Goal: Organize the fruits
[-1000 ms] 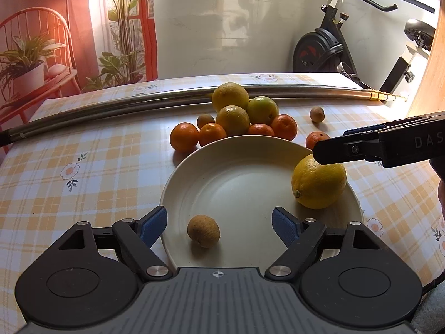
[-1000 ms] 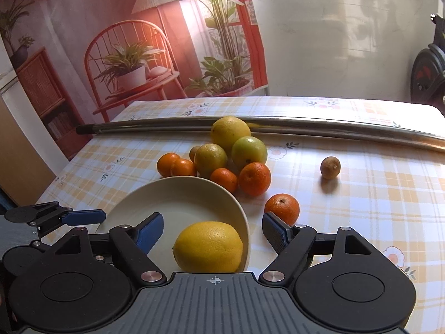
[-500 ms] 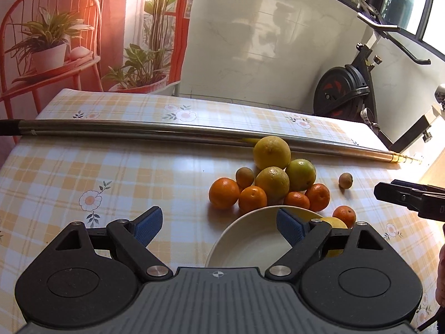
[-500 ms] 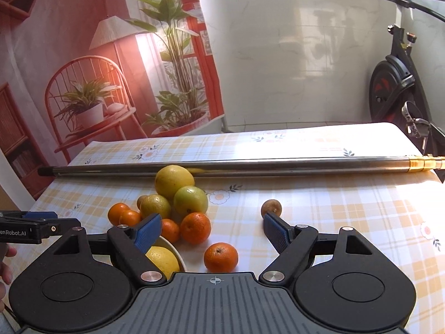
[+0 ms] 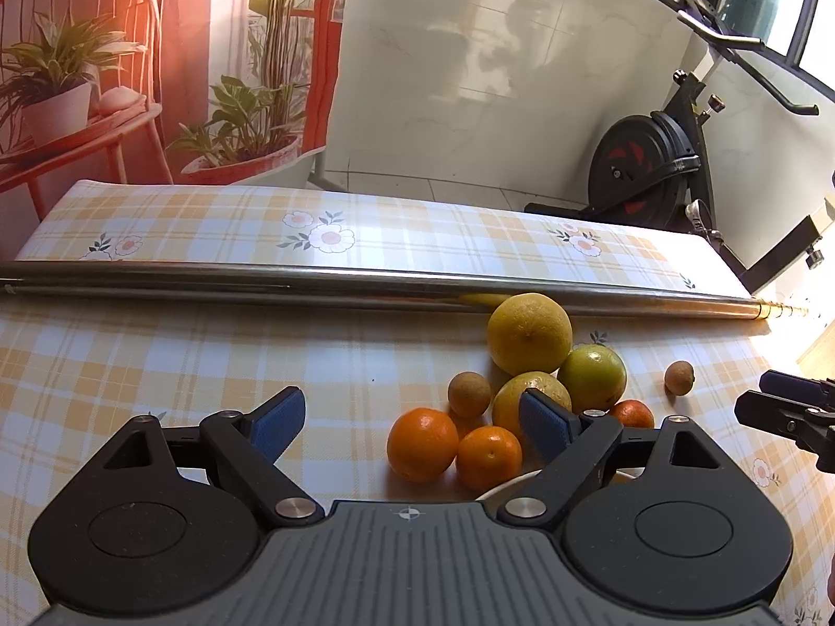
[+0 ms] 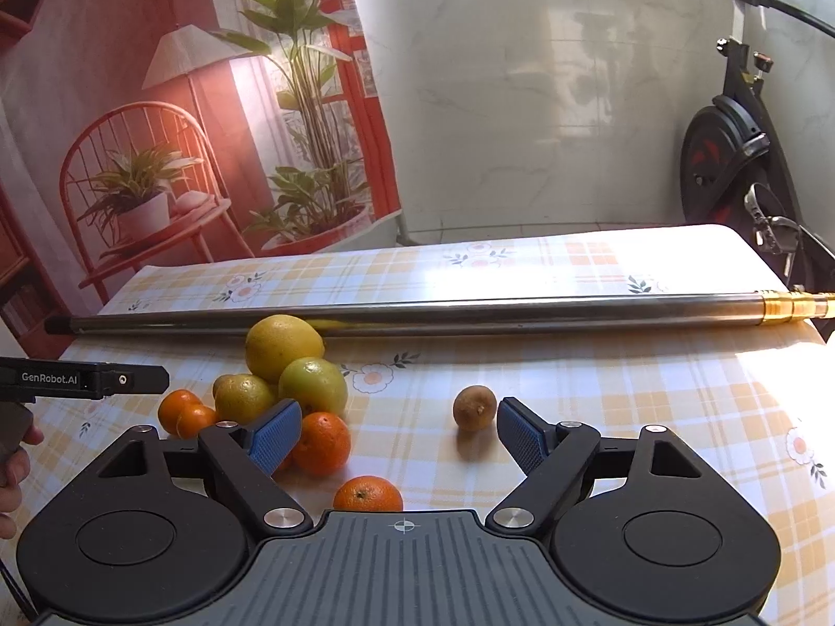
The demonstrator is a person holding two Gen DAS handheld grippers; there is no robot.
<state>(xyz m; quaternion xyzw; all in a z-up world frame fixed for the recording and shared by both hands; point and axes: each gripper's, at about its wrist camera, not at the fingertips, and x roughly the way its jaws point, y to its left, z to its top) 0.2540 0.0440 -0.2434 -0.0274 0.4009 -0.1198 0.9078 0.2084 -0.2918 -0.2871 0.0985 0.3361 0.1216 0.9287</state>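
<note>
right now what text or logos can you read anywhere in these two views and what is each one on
"GenRobot.AI": white print on the side of the left gripper, seen at the left edge of the right wrist view.
No other readable text: the small crosshair mark on each camera's own gripper body is a symbol, not lettering, and the exercise bike shows no legible brand.

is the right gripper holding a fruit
No, the right gripper is open with nothing between its fingers; the small brown fruit sits on the table beyond them.
</note>
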